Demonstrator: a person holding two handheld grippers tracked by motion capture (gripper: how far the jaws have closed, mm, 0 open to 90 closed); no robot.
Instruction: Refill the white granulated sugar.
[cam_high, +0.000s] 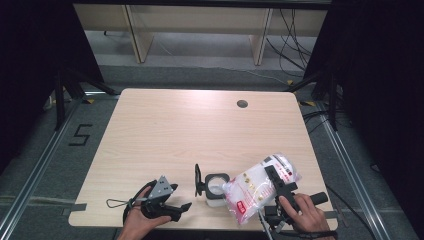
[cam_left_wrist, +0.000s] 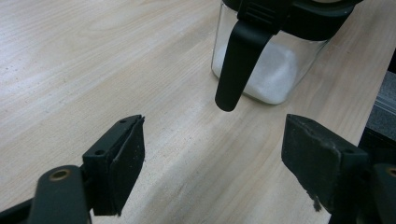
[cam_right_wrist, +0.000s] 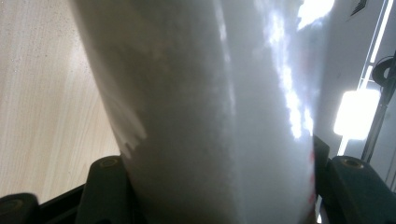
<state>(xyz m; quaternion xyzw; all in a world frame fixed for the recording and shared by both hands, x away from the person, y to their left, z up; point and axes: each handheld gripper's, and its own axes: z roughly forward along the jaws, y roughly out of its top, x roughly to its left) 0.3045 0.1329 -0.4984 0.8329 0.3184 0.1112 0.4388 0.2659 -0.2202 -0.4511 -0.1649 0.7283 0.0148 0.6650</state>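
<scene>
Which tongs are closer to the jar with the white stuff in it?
Right. The right tongs hold the bag tipped against the jar; the left tongs sit open, short of it.

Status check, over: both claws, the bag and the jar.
Left claw open, empty, facing jar. Right claw shut on white bag, tilted at the jar's open mouth. Lid flipped up; nothing blocking.

A pale wooden desk (cam_high: 165, 135) with fine lengthwise grain has one dark round hole (cam_high: 242, 104). On it stands a clear glass jar (cam_high: 216, 189) with a black lid and black handle, holding white granules. A translucent white plastic bag (cam_high: 257, 187) carries red print and small gold marks. Both grippers are black: the left gripper (cam_left_wrist: 212, 161) and the right gripper (cam_high: 280, 192). The floor (cam_high: 45, 150) is grey.
</scene>
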